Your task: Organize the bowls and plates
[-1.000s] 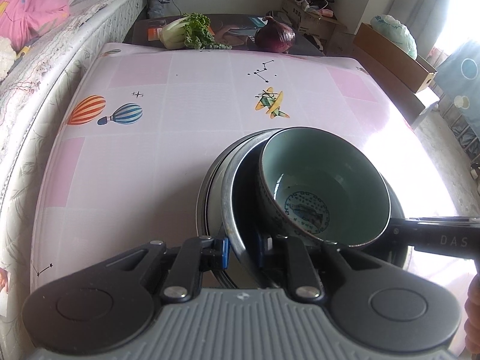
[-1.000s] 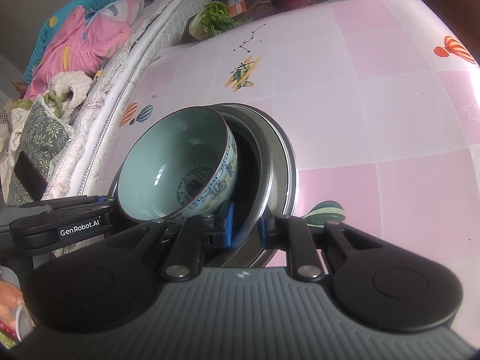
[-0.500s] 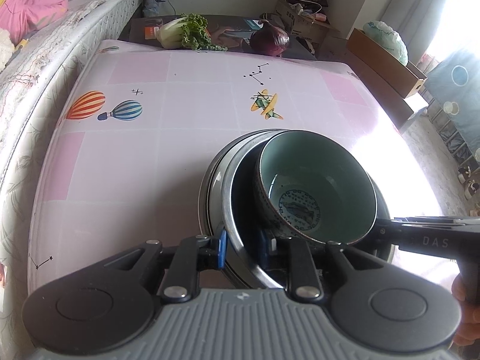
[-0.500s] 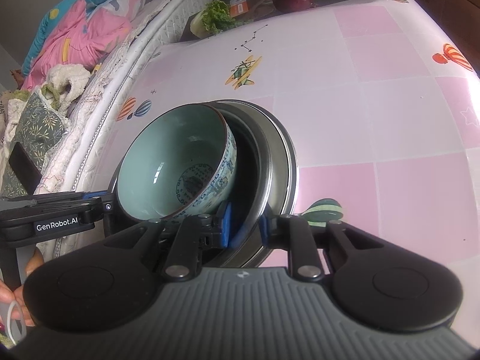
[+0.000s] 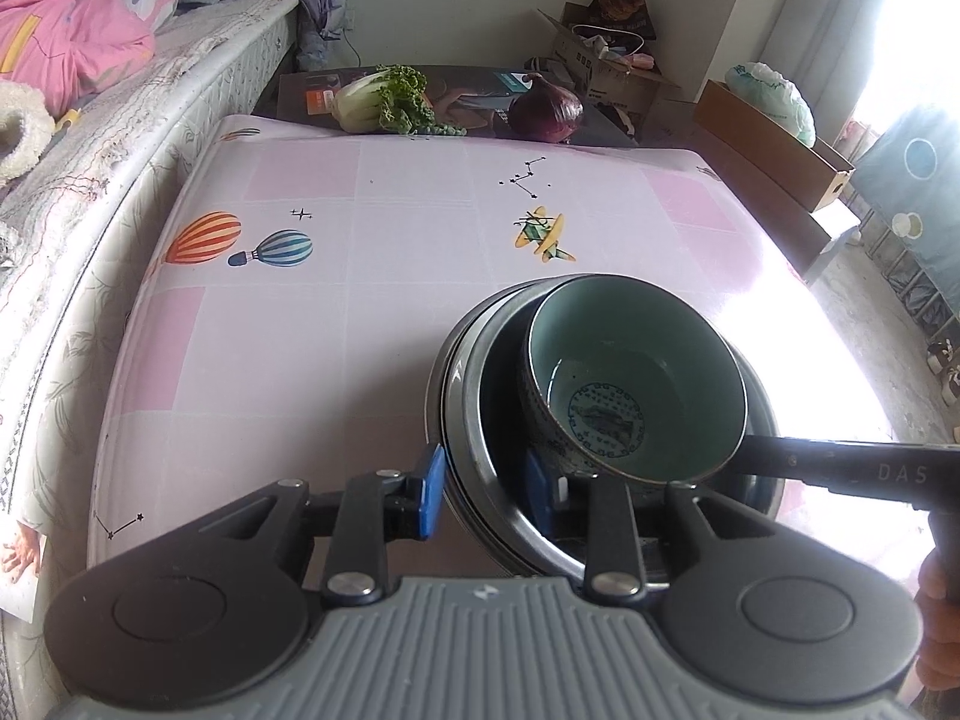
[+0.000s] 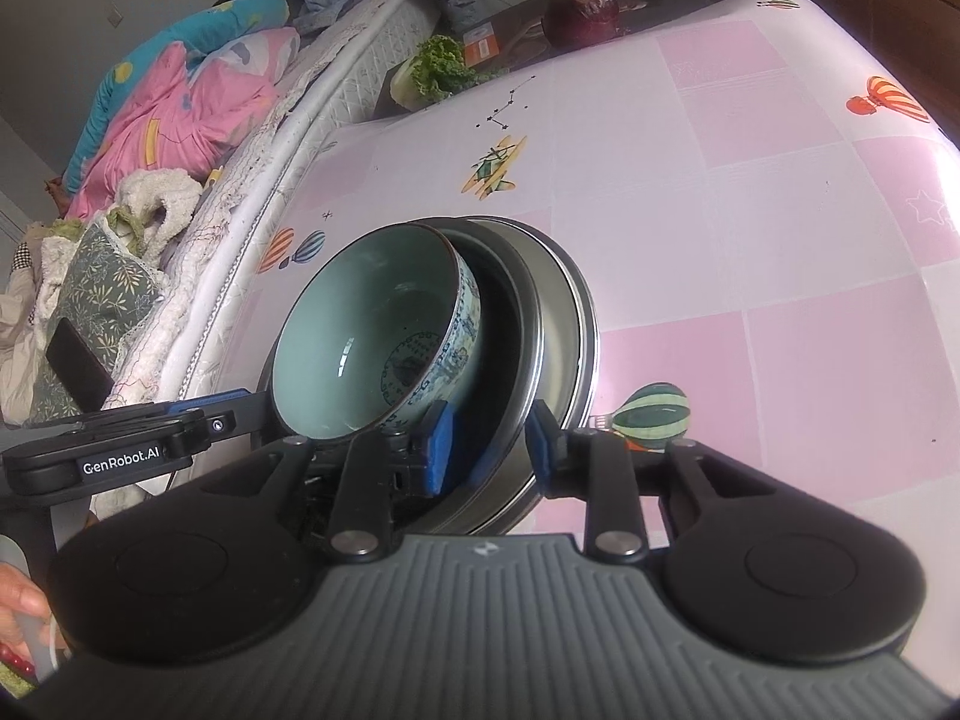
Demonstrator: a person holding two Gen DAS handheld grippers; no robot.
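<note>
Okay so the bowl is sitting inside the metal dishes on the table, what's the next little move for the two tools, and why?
Probably back both tools off the stack. The left tool and right tool each straddle the rim of the metal dishes, and their jaws are opening, with gaps showing beside the blue pads. The ceramic bowl already lies nested inside, leaning, on the table, so the placing looks done.

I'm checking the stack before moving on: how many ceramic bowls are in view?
1: the blue-patterned ceramic bowl sits tilted inside the nested metal dishes on the table. Others could hide beneath it.
</note>
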